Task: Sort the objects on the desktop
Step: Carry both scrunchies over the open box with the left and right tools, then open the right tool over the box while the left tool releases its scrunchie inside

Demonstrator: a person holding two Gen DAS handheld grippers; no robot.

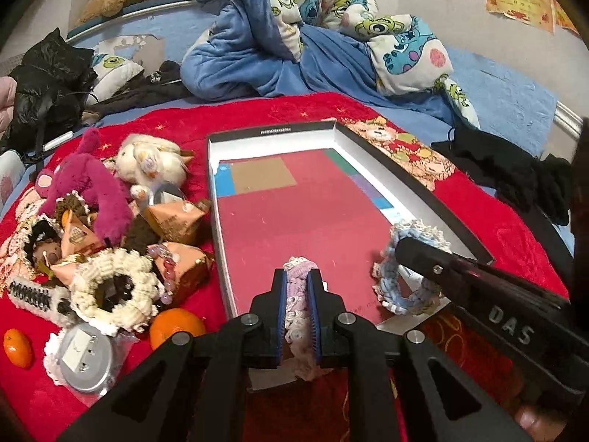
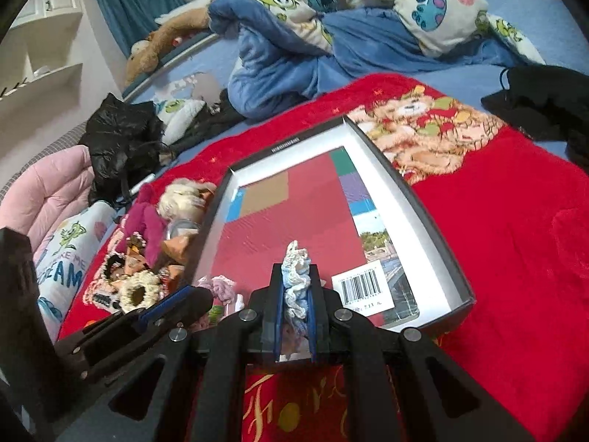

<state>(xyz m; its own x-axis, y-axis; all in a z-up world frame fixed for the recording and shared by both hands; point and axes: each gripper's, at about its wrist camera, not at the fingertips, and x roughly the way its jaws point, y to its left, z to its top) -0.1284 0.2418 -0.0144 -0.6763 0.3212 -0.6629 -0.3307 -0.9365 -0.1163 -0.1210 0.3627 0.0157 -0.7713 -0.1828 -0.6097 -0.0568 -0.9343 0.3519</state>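
Observation:
My left gripper (image 1: 297,276) is shut on a pink-purple crocheted scrunchie (image 1: 299,302), held over the near end of the shallow box (image 1: 412,180) with a red book inside. My right gripper (image 2: 295,270) is shut on a blue-white crocheted scrunchie (image 2: 296,280), also over the box's near end (image 2: 423,213). In the left wrist view the blue scrunchie (image 1: 405,280) hangs from the right gripper at the box's right corner. In the right wrist view the pink scrunchie (image 2: 221,287) shows beside the left gripper's blue-padded fingers (image 2: 173,304).
A pile lies left of the box on the red blanket: cream scrunchie (image 1: 114,291), magenta plush (image 1: 84,184), white plush (image 1: 151,164), orange packets (image 1: 173,217), a hair clip (image 1: 29,294), a round tin (image 1: 83,353), two mandarins (image 1: 176,326). Bedding and black clothes lie beyond.

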